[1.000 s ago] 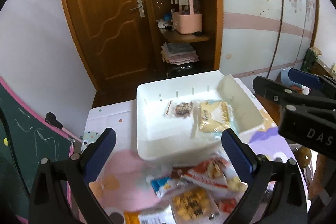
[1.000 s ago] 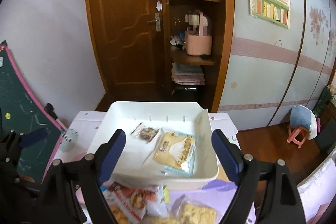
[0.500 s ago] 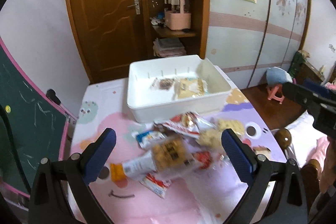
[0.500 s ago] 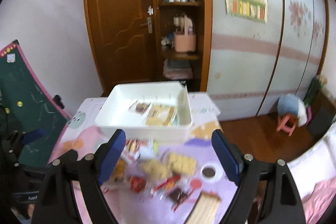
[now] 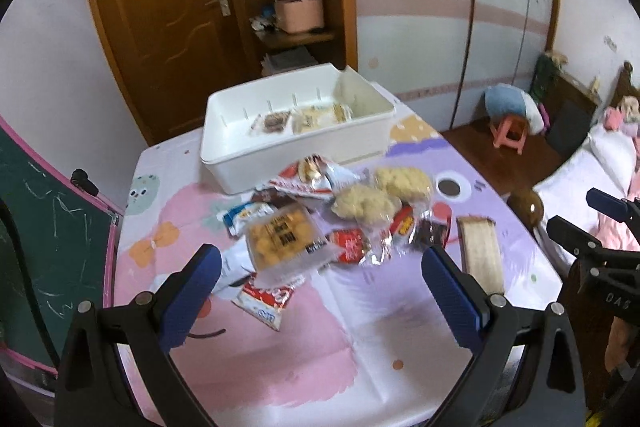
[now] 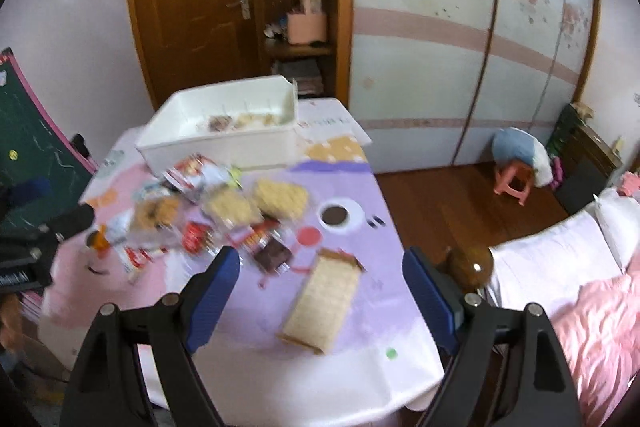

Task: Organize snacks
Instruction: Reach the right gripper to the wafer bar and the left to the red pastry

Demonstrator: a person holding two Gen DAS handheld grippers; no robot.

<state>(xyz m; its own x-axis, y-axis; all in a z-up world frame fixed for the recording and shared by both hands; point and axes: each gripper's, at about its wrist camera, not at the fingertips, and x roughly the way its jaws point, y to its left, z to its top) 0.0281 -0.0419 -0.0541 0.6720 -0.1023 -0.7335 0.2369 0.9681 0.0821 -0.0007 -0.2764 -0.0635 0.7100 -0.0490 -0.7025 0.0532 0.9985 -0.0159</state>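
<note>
White plastic forms the bin (image 5: pixel 296 151) into which the snacks are to be gathered; it stands at the far end of the table (image 5: pixel 360 327), with two packets (image 5: pixel 304 119) already laid on its floor. The remaining snack pile (image 5: pixel 320 223) is spread on the patterned cloth just in front of the bin, well clear of the near table edge.

The step in hand is judged to be the choice and approach of the next packet. It is best done by taking an outlying item first, so that the heap is not dragged along. For the right tongs, the long cracker pack (image 6: pixel 322 301) is the natural target: it lies alone, apart from the pile, and roughly along the line between the fingers. It should be straddled across its narrow width and pinched gently, since crackers are likely to break under a hard squeeze. For the left tongs, the square biscuit bag (image 5: pixel 284 239) on top of the heap is nearest; its crinkly film may slip, so a grip on the body, not the sealed edge, is advised.

The left gripper (image 5: pixel 320 301) is held wide apart above the cloth; nothing is held or touched. The right gripper (image 6: pixel 322 299) is likewise spread fully, empty, hovering over the cracker pack without contact.
</note>
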